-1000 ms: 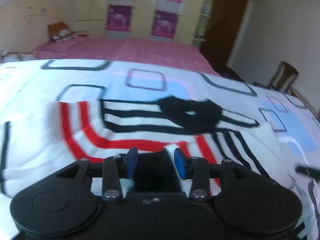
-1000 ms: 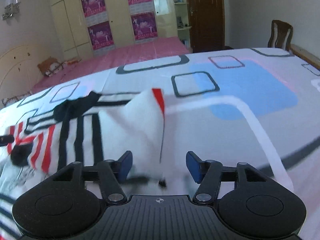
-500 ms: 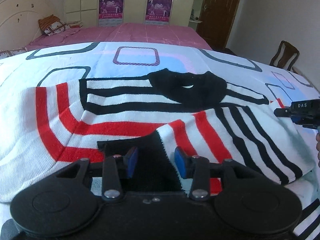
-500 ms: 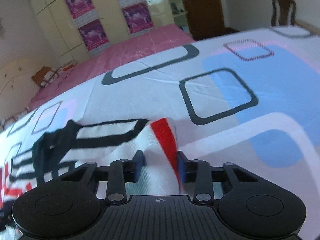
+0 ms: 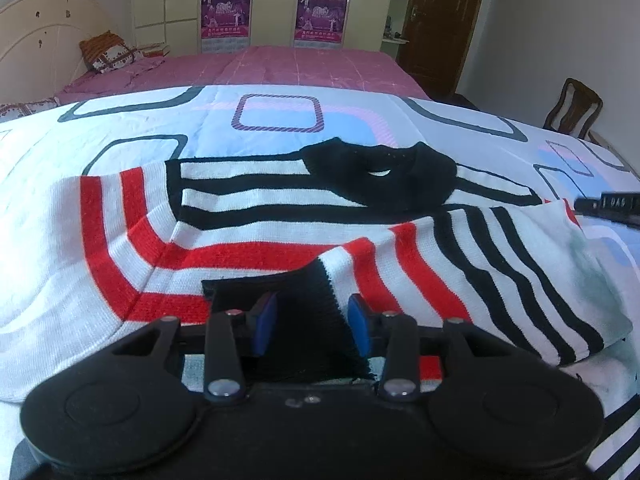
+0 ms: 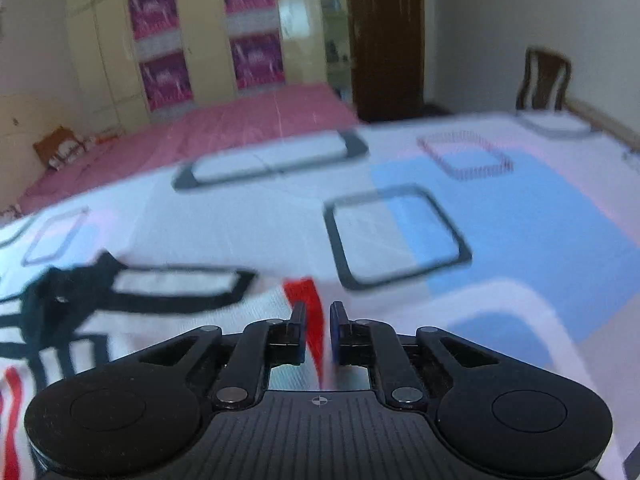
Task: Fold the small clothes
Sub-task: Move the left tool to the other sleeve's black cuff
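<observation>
On the bed: a small striped sweater (image 5: pixel 280 220) lay spread over the patterned bedsheet (image 5: pixel 280 120), black collar (image 5: pixel 380 176) toward the far side, red and black bands across white knit.
Left gripper (image 5: pixel 312 324): its blue pads stood apart, with the black cuff (image 5: pixel 304 300) of the folded-in sleeve lying between them; they were not pressed together on the cloth, so I took it as let go or nearly so.
Right gripper (image 6: pixel 318 330): pads drawn close on a red-edged corner of the sweater (image 6: pixel 308 304), pinching it; the view was blurred, as if in motion.
Change, left side: a second earlier the sleeve sat bunched under a swinging camera; half a second earlier and now it lay flat across the sweater's front, the view steady.
Change, right side: a second earlier the pads were wide, with loose white knit between them; half a second earlier they were closing on the red edge; now the gap was thin and the cloth was caught.
Meaning for the task: the left sleeve fold looked placed, and the right sleeve or side seemed about to be carried inward.
Risk: a thin pinch on one edge could slip, or drag the flat sleeve askew.
Beyond: a pink bed (image 5: pixel 280 68), wardrobe doors with posters (image 5: pixel 318 0), a wooden chair (image 6: pixel 544 80).
</observation>
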Demonstrator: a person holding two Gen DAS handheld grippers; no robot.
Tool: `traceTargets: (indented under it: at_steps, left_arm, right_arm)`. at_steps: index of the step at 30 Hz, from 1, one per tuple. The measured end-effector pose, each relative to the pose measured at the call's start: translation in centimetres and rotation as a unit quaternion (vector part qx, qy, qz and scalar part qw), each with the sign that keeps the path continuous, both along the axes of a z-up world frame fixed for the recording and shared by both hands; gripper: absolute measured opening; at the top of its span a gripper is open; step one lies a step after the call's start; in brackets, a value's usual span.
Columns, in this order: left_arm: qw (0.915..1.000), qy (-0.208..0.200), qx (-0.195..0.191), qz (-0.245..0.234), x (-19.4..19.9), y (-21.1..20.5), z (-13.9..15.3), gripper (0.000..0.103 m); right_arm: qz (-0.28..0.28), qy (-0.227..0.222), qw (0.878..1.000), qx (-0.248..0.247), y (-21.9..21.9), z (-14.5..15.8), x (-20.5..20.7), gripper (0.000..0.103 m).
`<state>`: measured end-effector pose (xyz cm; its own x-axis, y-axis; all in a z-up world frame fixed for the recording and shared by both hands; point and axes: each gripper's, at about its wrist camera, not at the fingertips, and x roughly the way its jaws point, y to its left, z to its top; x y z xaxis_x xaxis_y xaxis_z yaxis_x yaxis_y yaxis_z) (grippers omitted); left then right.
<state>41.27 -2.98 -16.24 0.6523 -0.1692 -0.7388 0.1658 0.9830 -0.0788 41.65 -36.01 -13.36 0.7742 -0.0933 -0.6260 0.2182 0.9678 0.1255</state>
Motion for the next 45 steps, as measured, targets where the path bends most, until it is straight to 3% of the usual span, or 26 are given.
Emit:
traceTargets:
  at_steps: [4,6,8,10,14,19,23,26,29,32,33,34,36,41,45]
  left_arm:
    - [1.0000,0.002,-0.002,0.005,0.2,0.0,-0.2,0.040]
    - [1.0000,0.002,-0.002,0.004,0.2,0.1,-0.3,0.042]
    - [1.0000,0.003,0.000,0.000,0.2,0.2,-0.4,0.042]
    - [1.0000,0.003,-0.003,-0.002,0.2,0.4,-0.4,0.042]
    - [0.9999,0.013,-0.009,0.002,0.5,0.6,-0.3,0.042]
    - [0.9998,0.017,-0.004,0.004,0.7,0.3,-0.2,0.041]
    - [0.9998,0.021,0.000,0.003,0.7,0.2,-0.2,0.041]
    - [0.9997,0.024,0.001,0.004,0.8,0.2,-0.1,0.042]
    - [0.9996,0.029,0.000,0.005,0.7,0.3,0.2,0.050]
    - [0.9996,0.026,0.003,0.012,0.3,0.6,0.9,0.071]
    - [0.9996,0.022,0.007,0.014,0.0,0.8,1.1,0.074]
    - [0.9997,0.018,0.008,0.015,-0.2,1.0,1.4,0.074]
    - [0.9997,0.013,0.005,0.020,-0.7,1.8,2.0,0.074]
    - [0.9993,0.004,-0.003,0.037,-1.8,5.0,3.5,0.077]
    - [0.9968,0.010,-0.018,0.077,-3.0,9.7,4.0,0.078]
  right_arm:
    - [0.084,0.009,0.996,0.026,3.5,0.4,0.1,0.010]
    - [0.109,0.017,0.994,0.006,5.6,-0.2,0.3,0.010]
    - [0.103,0.044,0.994,-0.017,6.3,-1.5,0.9,0.010]
    - [0.091,0.043,0.995,-0.003,5.4,-2.4,1.2,0.006]
    - [0.072,0.045,0.996,-0.009,5.8,-1.1,0.4,0.006]
    - [0.091,0.057,0.994,-0.024,6.6,-2.2,-0.7,0.006]
    - [0.087,0.044,0.995,-0.007,7.4,-0.7,-1.6,0.007]
    - [0.104,0.072,0.991,-0.030,8.8,-1.9,-1.9,0.007]
    - [0.105,0.072,0.991,-0.051,9.6,-1.7,-2.5,0.008]
    - [0.103,0.069,0.992,-0.026,9.9,-0.8,-3.2,0.009]
    - [0.104,0.067,0.992,-0.029,10.3,-0.7,-3.5,0.014]
    - [0.106,0.069,0.991,-0.036,10.8,-0.8,-3.8,0.032]
    - [0.105,0.074,0.991,-0.048,11.6,-1.3,-4.3,0.053]
    - [0.098,0.064,0.992,-0.034,13.0,-0.5,-4.9,0.053]
    - [0.130,0.050,0.990,-0.033,16.1,0.6,-5.0,0.053]
